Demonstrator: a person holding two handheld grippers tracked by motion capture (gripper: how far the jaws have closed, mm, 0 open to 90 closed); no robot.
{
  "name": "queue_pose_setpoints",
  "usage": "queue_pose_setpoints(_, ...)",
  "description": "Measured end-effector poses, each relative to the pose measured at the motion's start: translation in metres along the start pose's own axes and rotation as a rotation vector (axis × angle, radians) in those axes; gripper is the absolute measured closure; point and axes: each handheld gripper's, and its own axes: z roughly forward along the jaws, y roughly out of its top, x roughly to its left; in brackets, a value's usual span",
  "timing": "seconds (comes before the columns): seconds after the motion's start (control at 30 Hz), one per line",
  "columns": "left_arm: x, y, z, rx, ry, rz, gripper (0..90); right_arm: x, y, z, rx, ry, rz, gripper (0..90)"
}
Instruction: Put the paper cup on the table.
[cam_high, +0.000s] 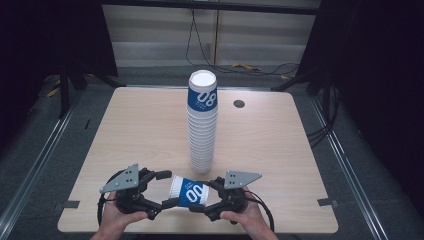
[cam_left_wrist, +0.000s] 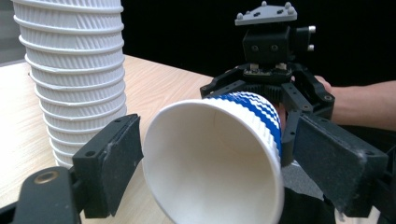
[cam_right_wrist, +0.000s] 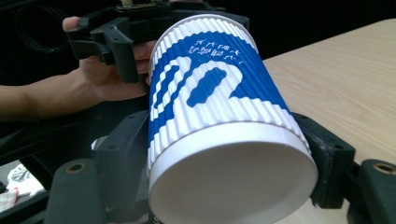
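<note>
A blue-and-white ribbed paper cup (cam_high: 190, 191) lies on its side in the air between my two grippers, near the table's front edge. My right gripper (cam_high: 204, 196) is shut on its base end; in the right gripper view the jaws press both sides of the cup (cam_right_wrist: 219, 93), whose bottom faces the camera. My left gripper (cam_high: 167, 189) is open, its jaws straddling the cup's open mouth (cam_left_wrist: 210, 158) with small gaps on each side. A tall stack of cups (cam_high: 202, 125) stands upright at the table's middle, just behind the held cup.
The wooden table (cam_high: 140, 130) has a round cable hole (cam_high: 239, 104) at the back right. The stack (cam_left_wrist: 74, 79) rises close to the left jaw in the left gripper view. Dark floor and cables lie beyond the table.
</note>
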Motion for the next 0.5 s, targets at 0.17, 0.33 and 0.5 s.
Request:
queue_pose_setpoints(0.17,0.0004,-0.0024,0.0027,0.012,-0.001,0.003,14.2,0.0008,0.0005,0.001,-0.026,0.026,-0.002,26.6)
queue_pose_setpoints(0.33,0.0004,-0.0034,0.0043,0.011,-0.007,-0.01,11.6,0.0009,-0.0008,0.0026,-0.039,0.041,0.001,26.7)
queue_pose_setpoints(0.5,0.0021,-0.0036,0.0048,0.002,-0.001,-0.036,2.6,0.0029,-0.0005,0.0048,-0.055,0.051,0.002,26.8)
